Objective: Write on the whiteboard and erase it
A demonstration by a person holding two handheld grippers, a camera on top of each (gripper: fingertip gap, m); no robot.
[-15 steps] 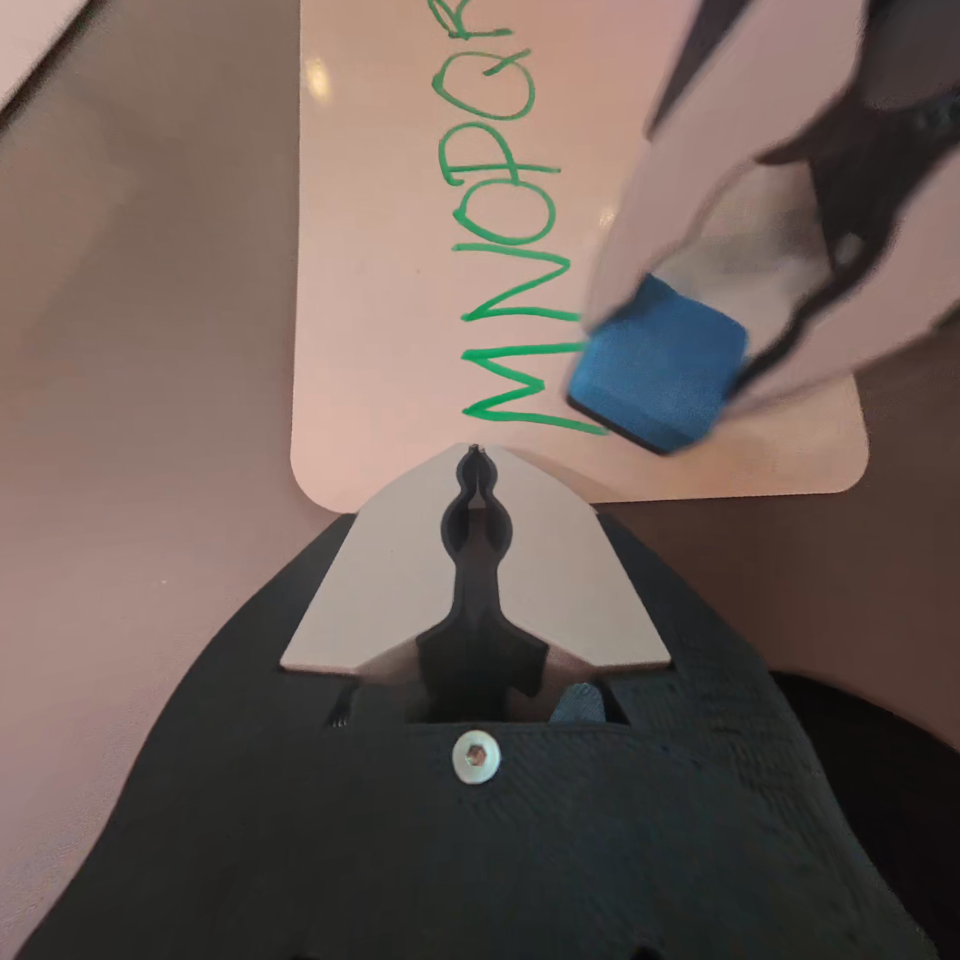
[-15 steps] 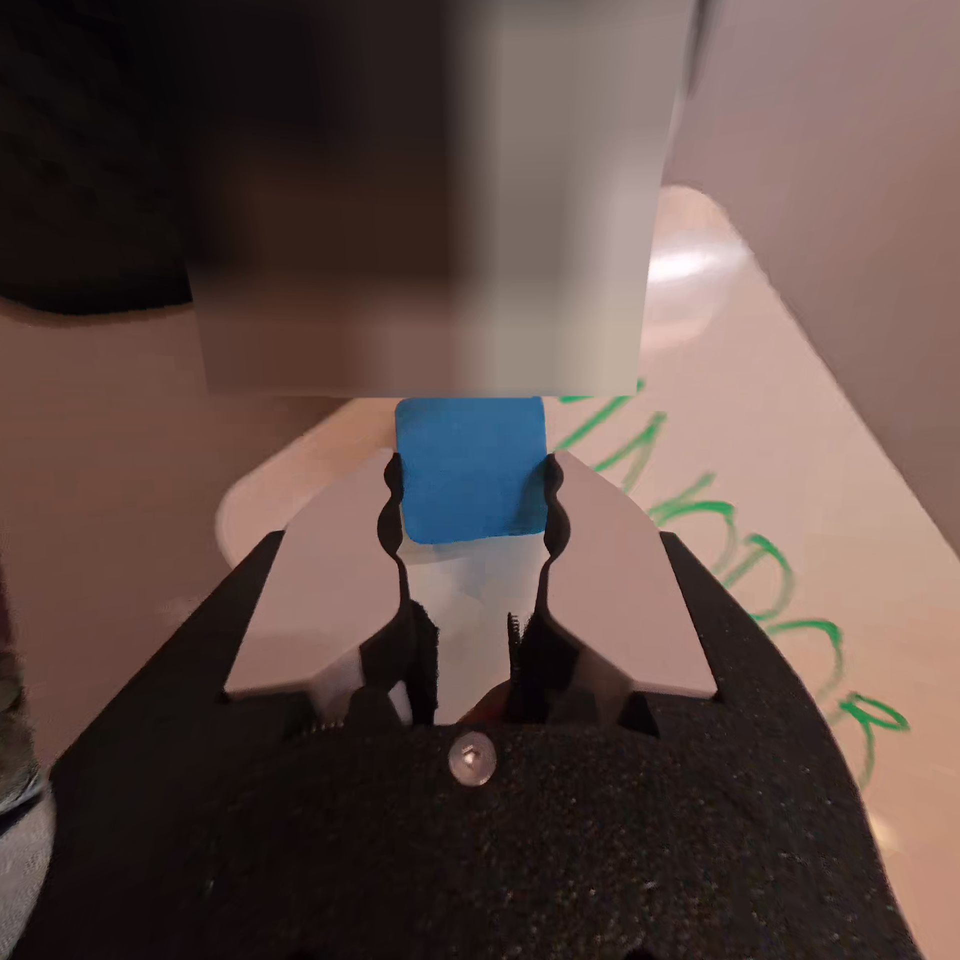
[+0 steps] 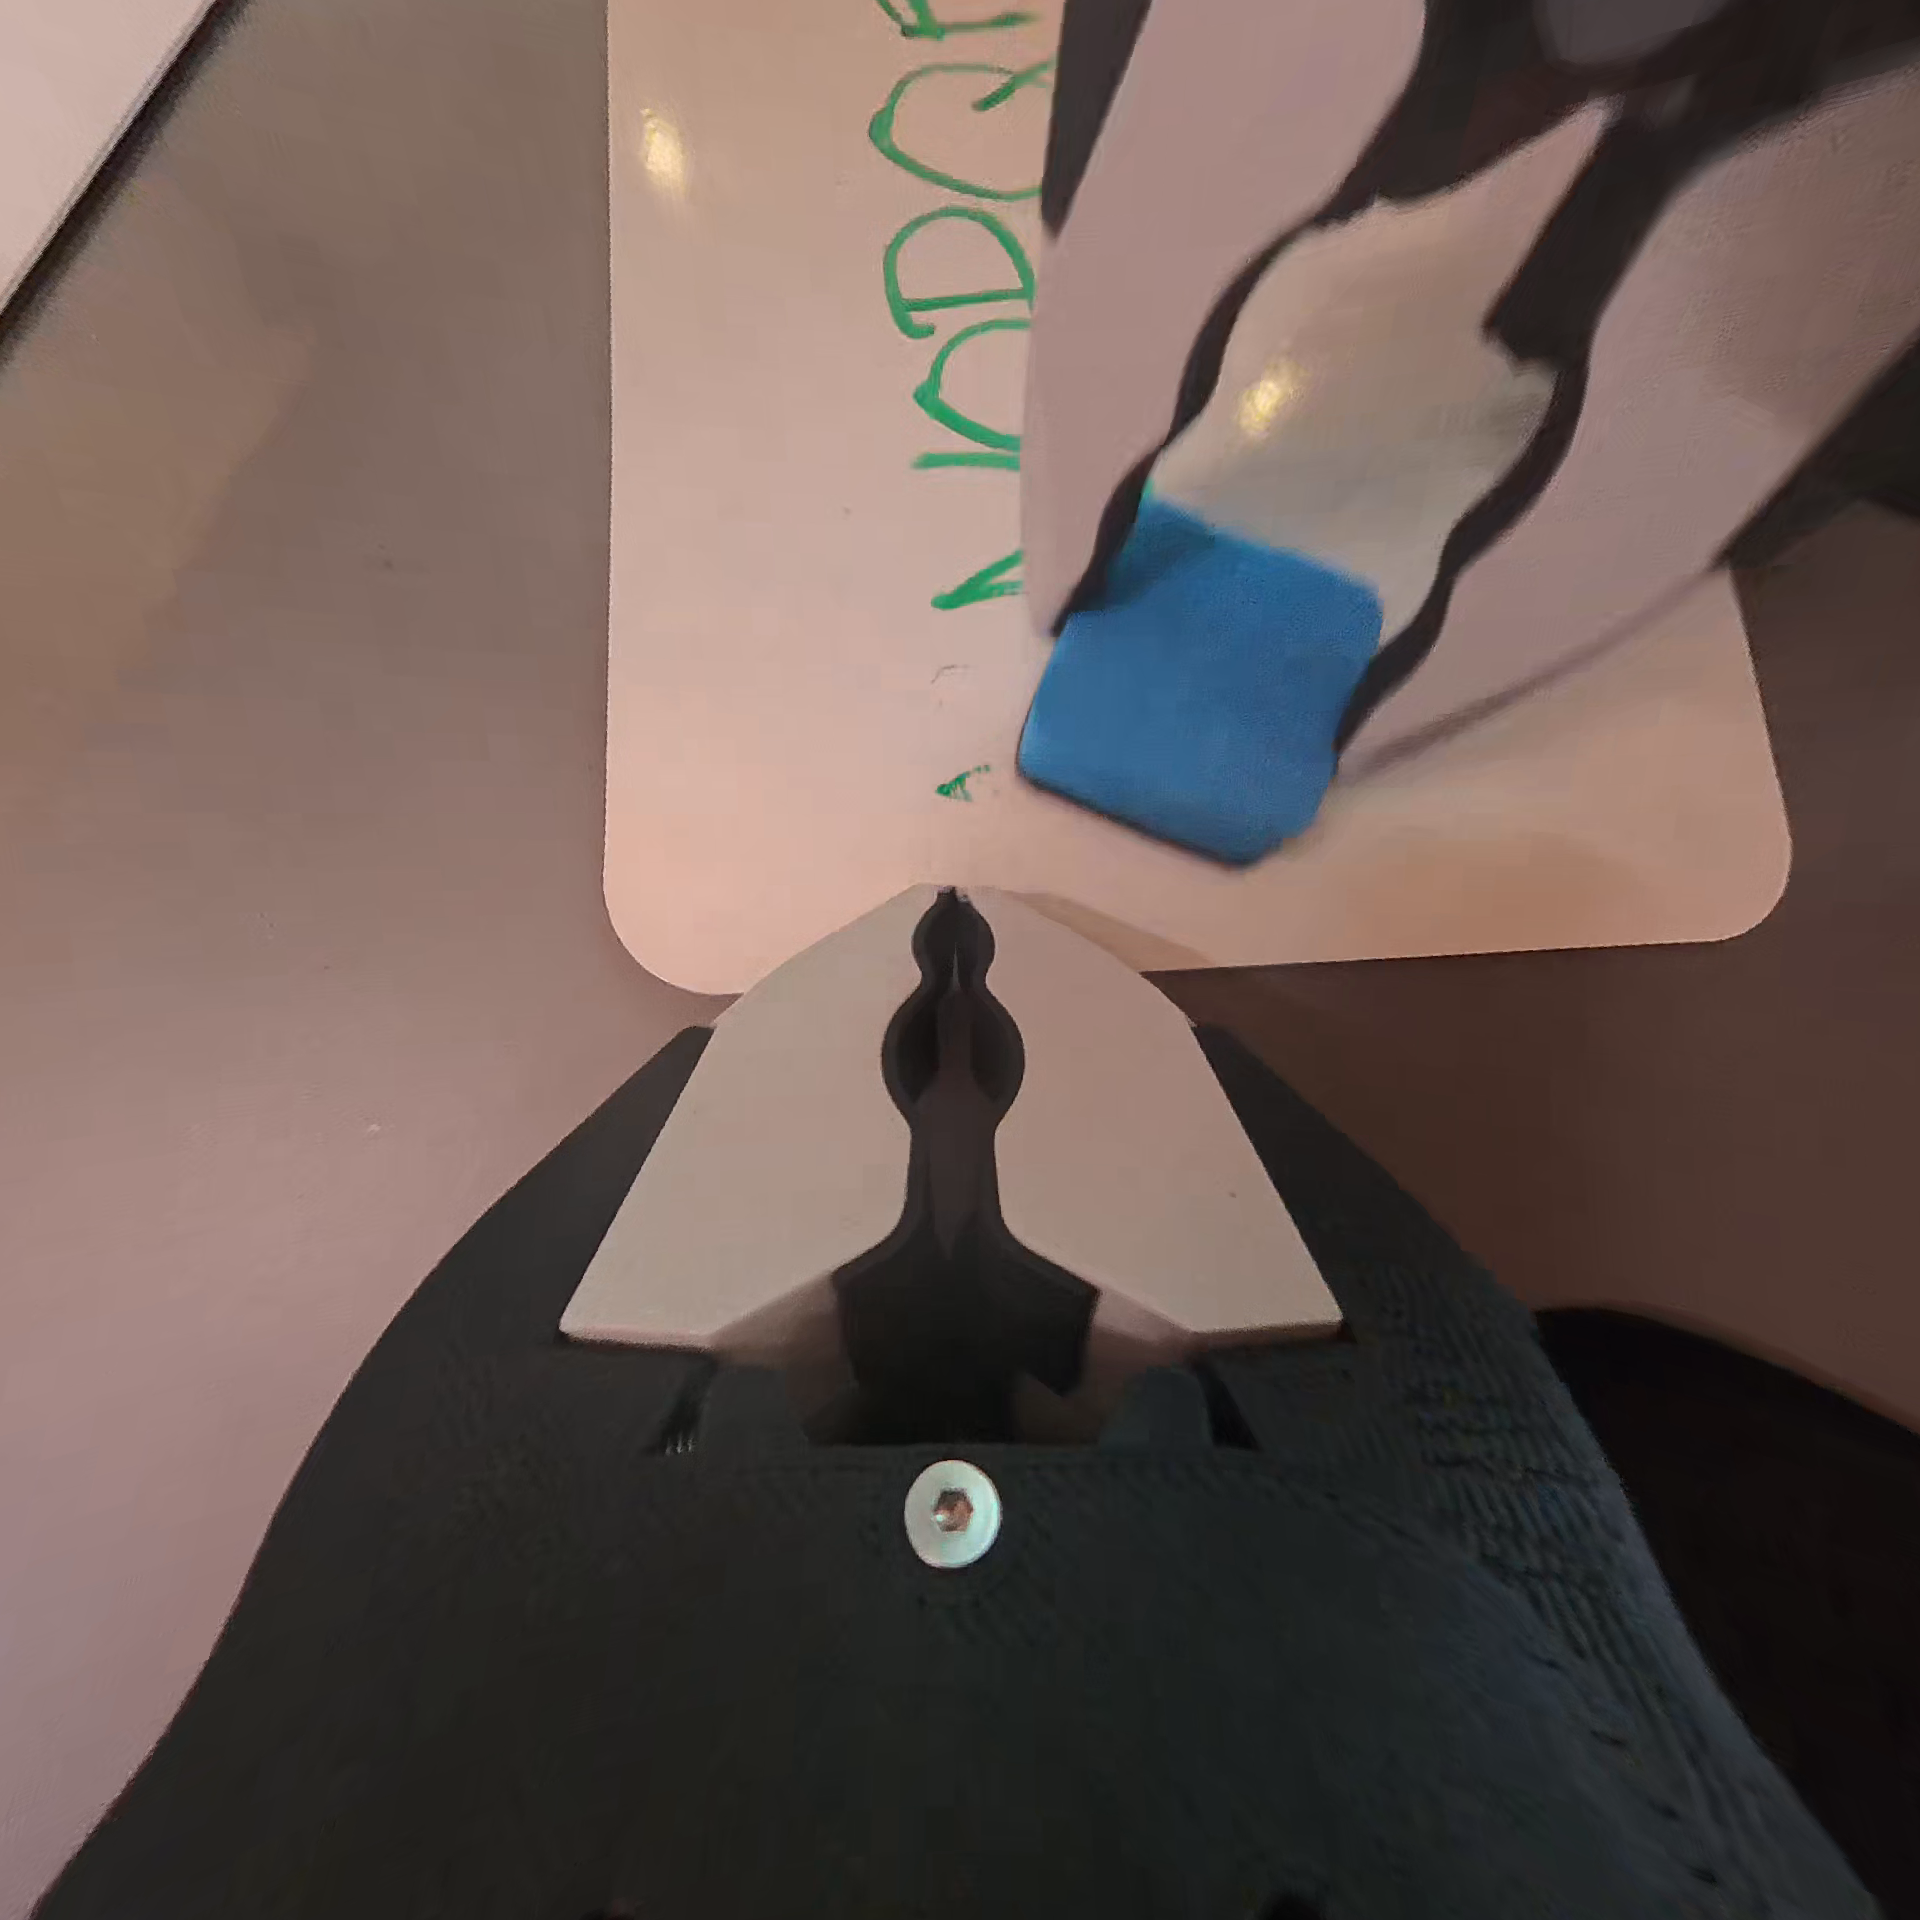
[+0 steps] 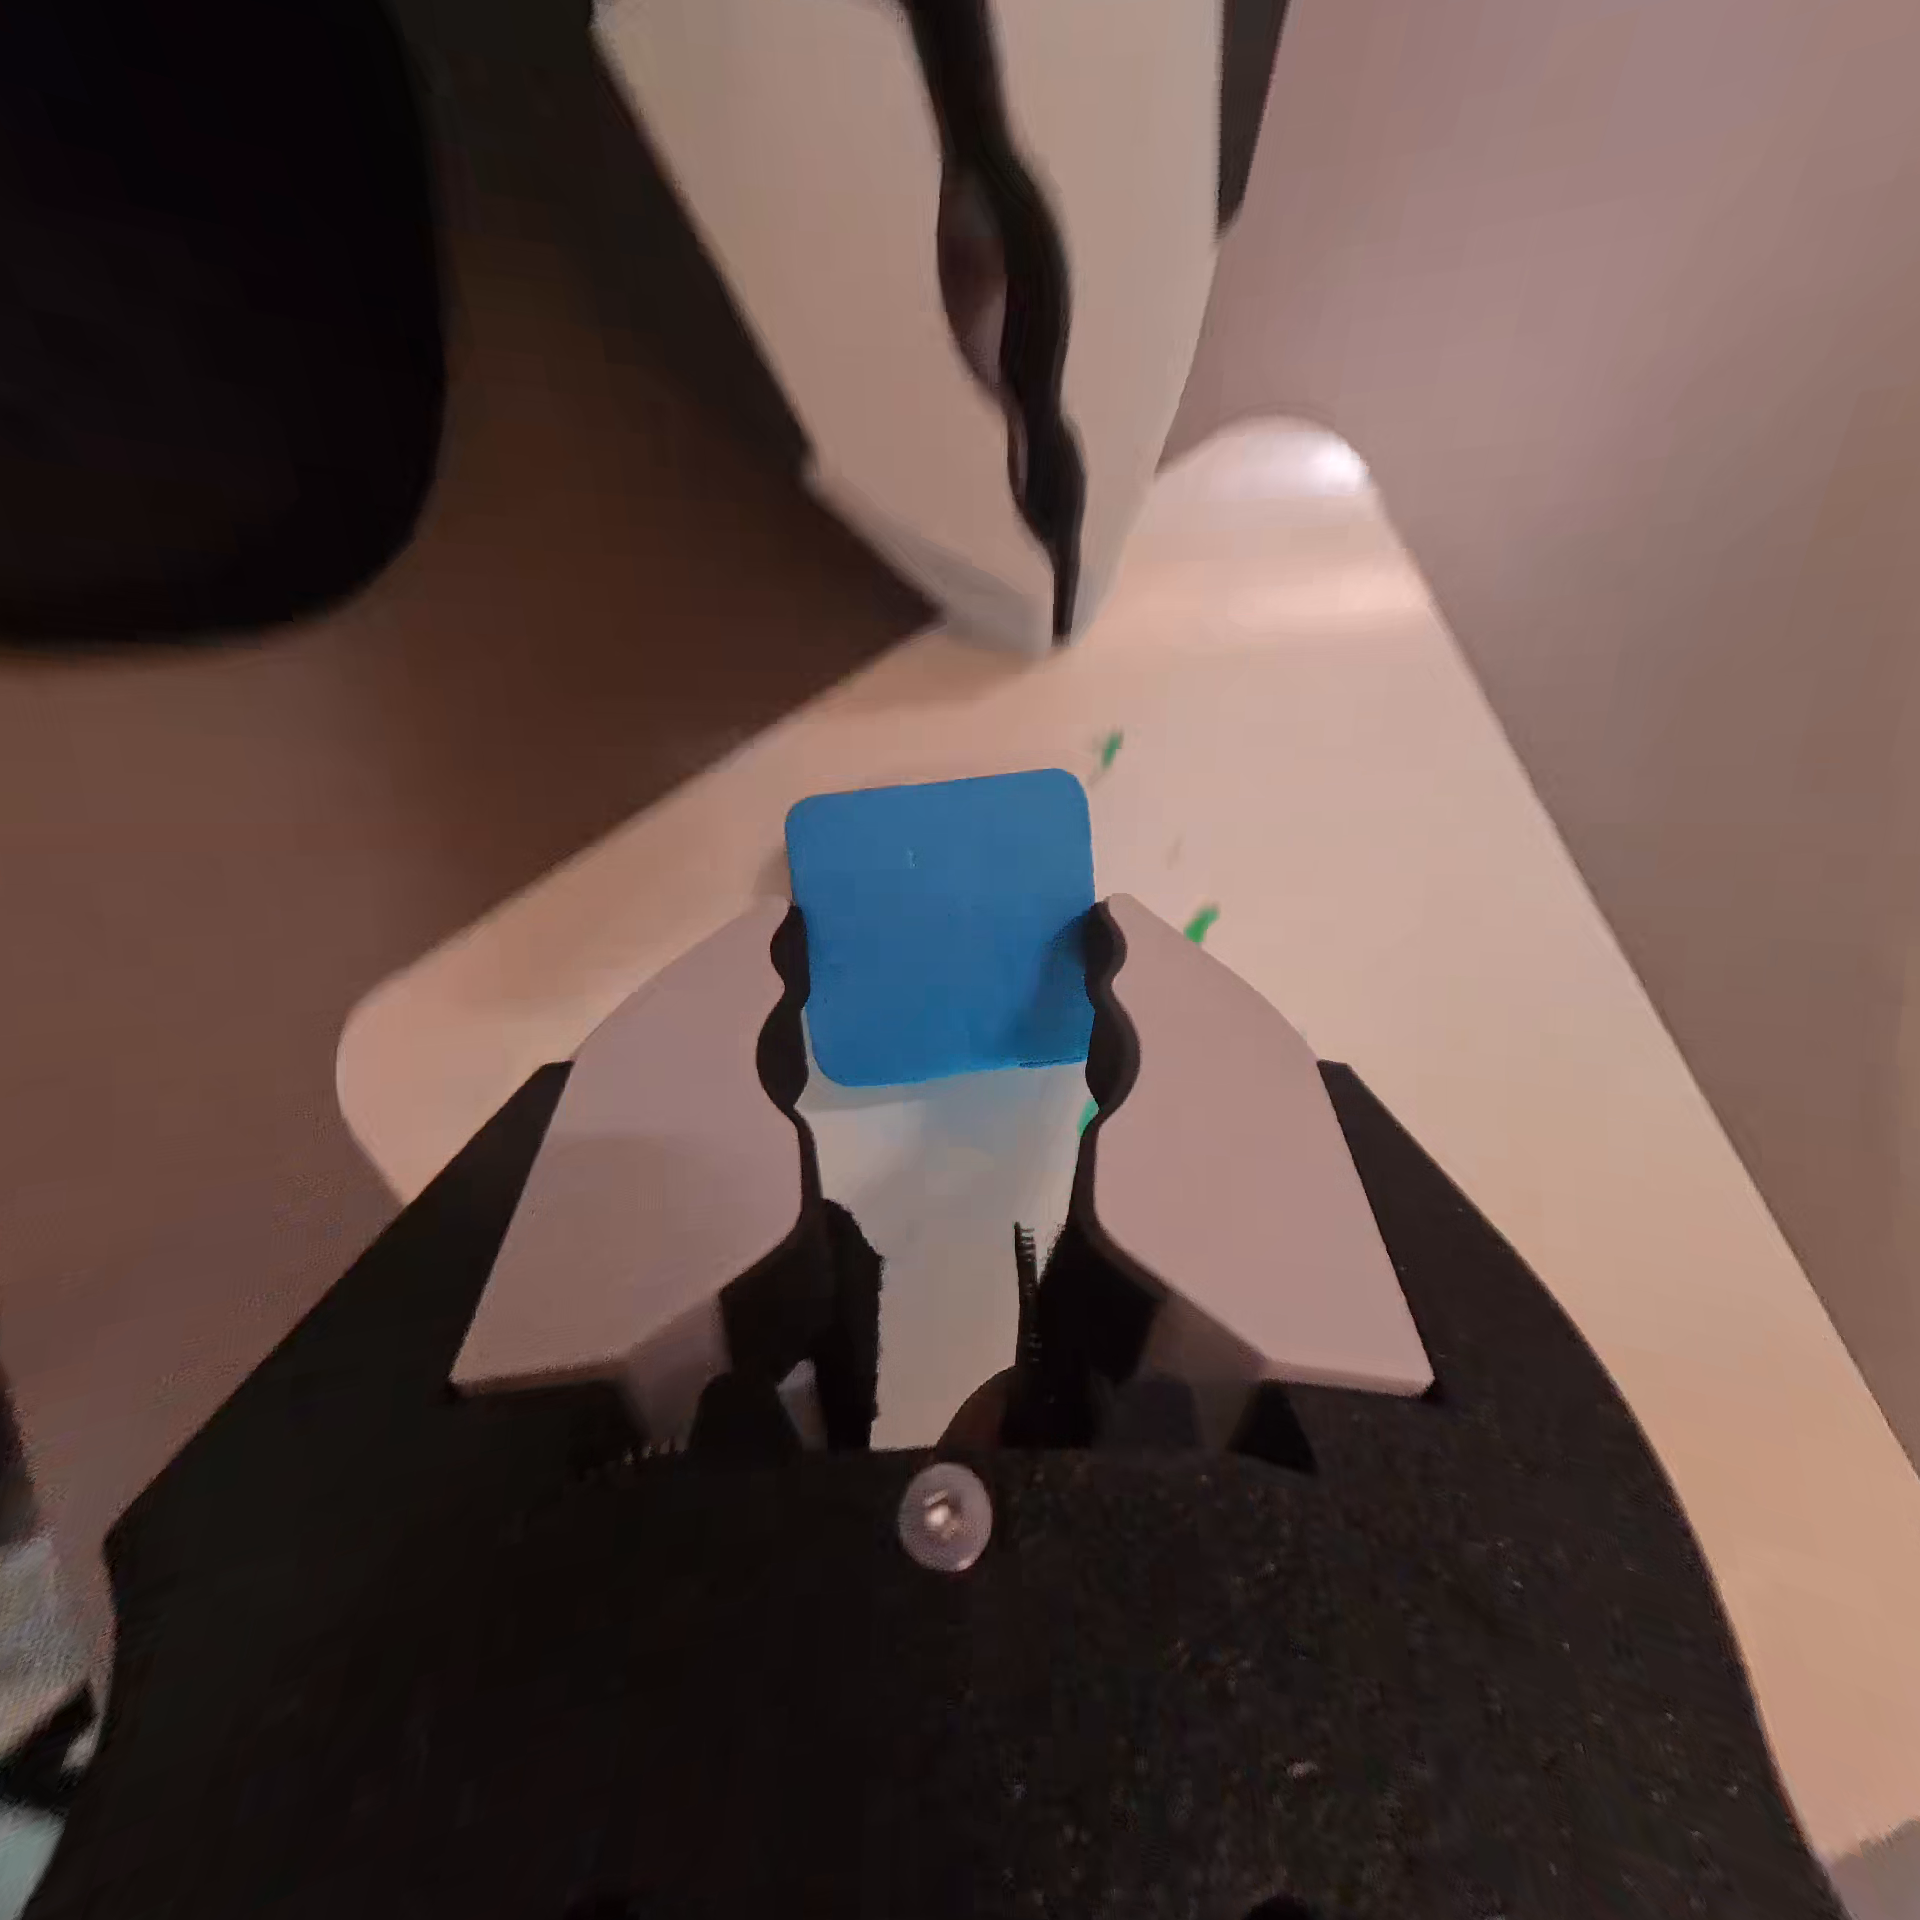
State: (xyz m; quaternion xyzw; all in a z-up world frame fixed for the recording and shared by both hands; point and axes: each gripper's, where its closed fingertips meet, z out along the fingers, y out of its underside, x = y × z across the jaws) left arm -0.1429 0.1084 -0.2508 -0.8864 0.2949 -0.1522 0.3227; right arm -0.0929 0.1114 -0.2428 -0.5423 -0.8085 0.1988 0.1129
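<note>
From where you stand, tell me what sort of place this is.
Probably an indoor desk or tabletop workspace: a small whiteboard with green writing lies flat on a plain brownish table, and the right gripper rubs it with a blue eraser.

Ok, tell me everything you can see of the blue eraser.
The blue eraser is a small squarish block with rounded corners and a matte, foam-like blue top. The right gripper clamps its sides. It sits tilted against the whiteboard near the end by the left gripper, beside remnants of green writing.

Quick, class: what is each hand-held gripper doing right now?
Left hand-held gripper: closed, empty, tip at whiteboard edge.
Right hand-held gripper: closed on blue eraser.
</note>
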